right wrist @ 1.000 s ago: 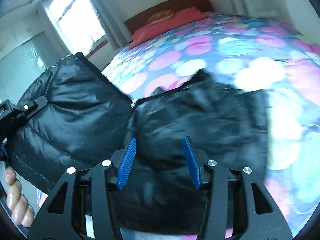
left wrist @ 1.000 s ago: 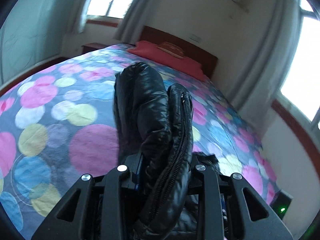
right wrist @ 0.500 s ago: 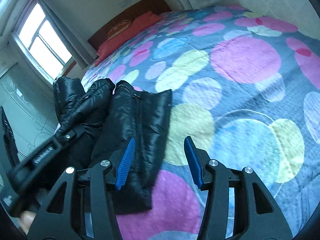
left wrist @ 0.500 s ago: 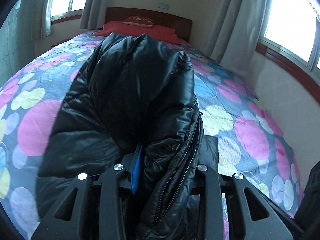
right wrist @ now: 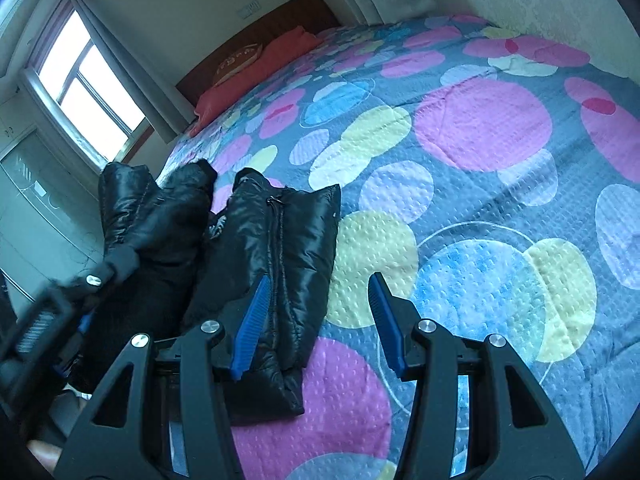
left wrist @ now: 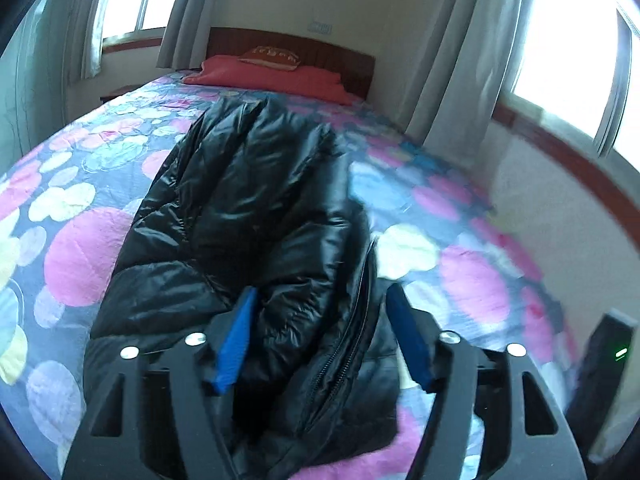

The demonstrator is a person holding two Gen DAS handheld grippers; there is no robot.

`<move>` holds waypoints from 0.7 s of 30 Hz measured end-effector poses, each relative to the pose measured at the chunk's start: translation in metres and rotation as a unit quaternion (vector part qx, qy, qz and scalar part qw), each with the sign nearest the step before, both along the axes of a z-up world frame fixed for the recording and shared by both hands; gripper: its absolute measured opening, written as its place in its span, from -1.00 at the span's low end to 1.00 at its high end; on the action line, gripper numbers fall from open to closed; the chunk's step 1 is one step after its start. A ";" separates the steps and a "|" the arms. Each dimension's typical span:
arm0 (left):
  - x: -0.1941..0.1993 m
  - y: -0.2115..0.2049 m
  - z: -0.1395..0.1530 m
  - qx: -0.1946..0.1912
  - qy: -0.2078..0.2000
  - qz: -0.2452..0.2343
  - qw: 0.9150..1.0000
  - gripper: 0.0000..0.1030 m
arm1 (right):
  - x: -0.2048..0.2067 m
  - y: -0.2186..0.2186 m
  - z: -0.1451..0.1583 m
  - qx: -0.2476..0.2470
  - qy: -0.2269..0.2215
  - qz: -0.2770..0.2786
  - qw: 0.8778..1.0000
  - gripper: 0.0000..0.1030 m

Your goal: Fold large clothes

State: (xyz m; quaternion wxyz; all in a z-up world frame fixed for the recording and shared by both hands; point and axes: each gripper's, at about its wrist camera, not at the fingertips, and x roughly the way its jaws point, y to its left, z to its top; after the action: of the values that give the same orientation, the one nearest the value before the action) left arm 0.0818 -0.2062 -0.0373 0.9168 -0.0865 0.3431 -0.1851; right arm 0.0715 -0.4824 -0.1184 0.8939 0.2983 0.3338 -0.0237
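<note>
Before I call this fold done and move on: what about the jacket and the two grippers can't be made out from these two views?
- Jacket, near edge: left wrist view, hidden behind the left gripper, whose jaws have just been opening around it.
- Jacket's left side: right wrist view, covered by the blurred left gripper.
- Zipper, lower end: right wrist view, behind a right gripper finger.
- Jacket's underside: both views, against the bedspread.

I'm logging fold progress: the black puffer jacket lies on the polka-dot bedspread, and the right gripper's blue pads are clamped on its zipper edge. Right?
Not quite. The black puffer jacket does lie on the polka-dot bedspread, but the right gripper is open, its blue pads clamping nothing, as the right wrist view shows.
</note>
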 end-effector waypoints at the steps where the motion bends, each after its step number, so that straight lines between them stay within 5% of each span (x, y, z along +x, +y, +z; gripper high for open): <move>1: -0.002 0.000 0.005 -0.005 0.001 -0.005 1.000 0.28 | -0.002 0.002 0.003 -0.001 -0.002 0.000 1.000 -0.02; 6: -0.018 0.017 0.032 -0.037 -0.020 -0.016 0.999 0.28 | -0.006 0.015 0.022 -0.001 -0.018 0.009 1.000 -0.01; 11: -0.018 0.072 0.046 -0.056 -0.043 0.024 0.997 0.28 | 0.009 0.043 0.044 0.011 -0.040 0.040 0.998 0.26; 16: 0.000 0.131 0.030 -0.054 -0.032 0.101 0.993 0.28 | 0.043 0.078 0.055 0.050 -0.039 0.077 0.995 0.36; 21: 0.024 0.170 0.005 -0.062 0.001 0.144 0.988 0.28 | 0.071 0.107 0.056 0.013 -0.005 0.083 0.996 0.46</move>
State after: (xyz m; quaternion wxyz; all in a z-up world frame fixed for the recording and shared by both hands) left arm 0.1057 -0.0360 -0.0328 0.9262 -0.1921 0.3161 -0.0724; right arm 0.1426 -0.3749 -0.0626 0.8903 0.2815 0.3533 0.0565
